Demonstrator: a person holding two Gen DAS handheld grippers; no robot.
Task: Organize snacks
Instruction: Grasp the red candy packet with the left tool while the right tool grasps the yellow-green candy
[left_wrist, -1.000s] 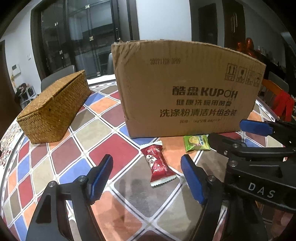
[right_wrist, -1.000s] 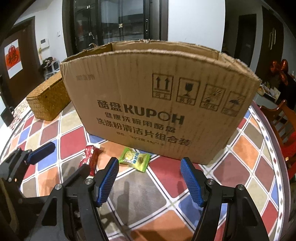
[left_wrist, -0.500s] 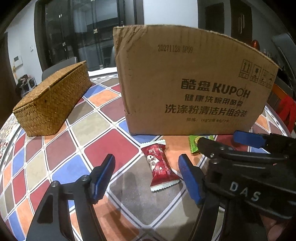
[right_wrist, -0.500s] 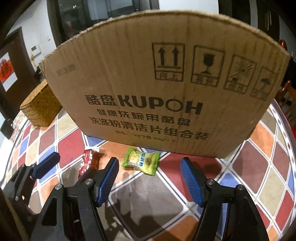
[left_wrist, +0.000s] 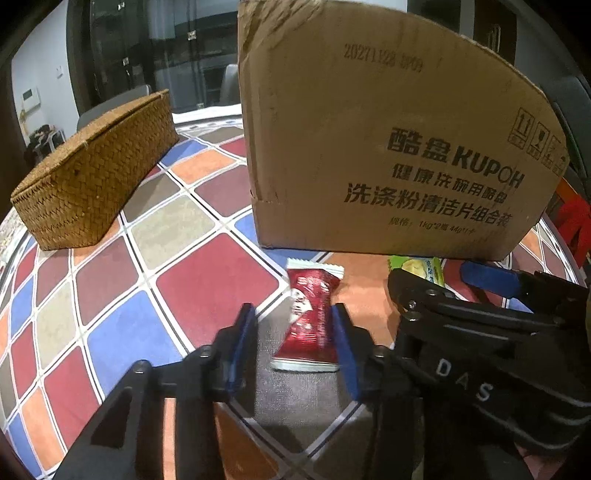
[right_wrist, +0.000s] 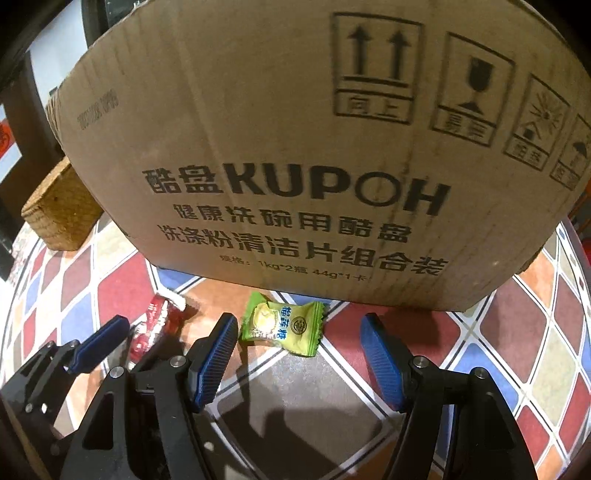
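Observation:
A red-wrapped candy (left_wrist: 308, 317) lies on the checked tablecloth (left_wrist: 122, 332) in front of a cardboard box (left_wrist: 388, 110). My left gripper (left_wrist: 292, 310) straddles it and its jaws are closing. The right pad (left_wrist: 341, 343) sits at the wrapper's edge, while the left pad (left_wrist: 243, 343) stands a little clear of it. A green-wrapped candy (right_wrist: 282, 325) lies just ahead of my right gripper (right_wrist: 298, 316), which is open, tips on either side of its near end. The red candy (right_wrist: 157, 321) and a left gripper finger (right_wrist: 99, 343) show at the left of the right wrist view.
The tall cardboard box (right_wrist: 295, 147) stands close behind both candies and blocks the way forward. A woven wicker basket (left_wrist: 96, 177) sits to the left on the table. The right gripper (left_wrist: 439, 277) crowds the left one's right side. Chairs and dark glass doors stand behind.
My left gripper's jaws have closed in around the red candy after sinking toward it. The right gripper has come down and forward toward the green candy, its jaws as wide as before.

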